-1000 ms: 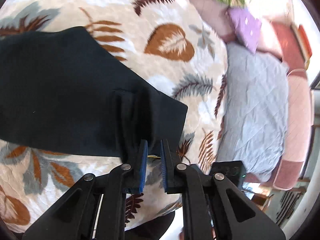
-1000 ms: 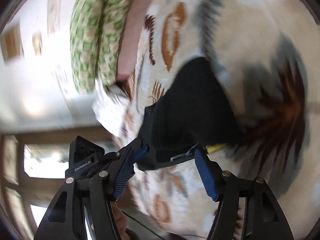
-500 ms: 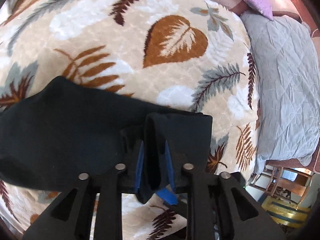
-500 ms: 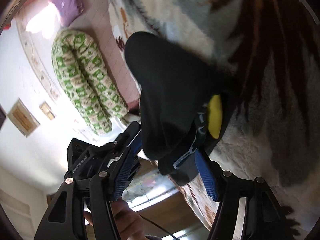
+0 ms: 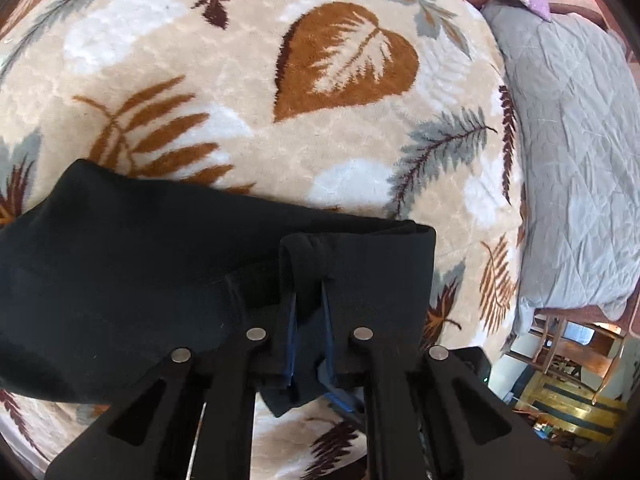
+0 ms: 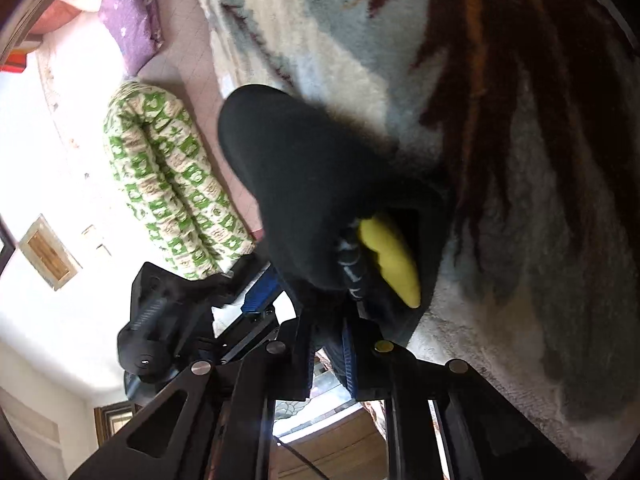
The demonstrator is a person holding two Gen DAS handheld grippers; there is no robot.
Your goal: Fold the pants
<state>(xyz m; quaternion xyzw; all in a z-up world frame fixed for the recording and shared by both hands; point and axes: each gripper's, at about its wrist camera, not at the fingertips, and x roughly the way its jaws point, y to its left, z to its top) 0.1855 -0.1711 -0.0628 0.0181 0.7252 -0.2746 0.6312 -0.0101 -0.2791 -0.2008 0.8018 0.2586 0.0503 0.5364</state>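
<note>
In your left wrist view, your left gripper (image 5: 309,304) points down at the black pants (image 5: 168,276), which lie on the leaf-patterned blanket (image 5: 280,152). Its blue pads are closing, with a bunched fold of the fabric clamped between them. Most of the garment spreads away to the left of the fingers, with a shorter flap to their right. Beyond that flap, further right, a grey quilt (image 5: 576,168) lies against the blanket's edge.

In your right wrist view, your right gripper (image 6: 326,354) has its fingers drawn tight on the pants' (image 6: 304,184) edge. Just ahead of the fingertips, slightly right, a yellow label (image 6: 390,260) shows inside the opening. The cloth mounds up ahead of the fingers. Far off to their left lies a green patterned bolster (image 6: 168,184).
</note>
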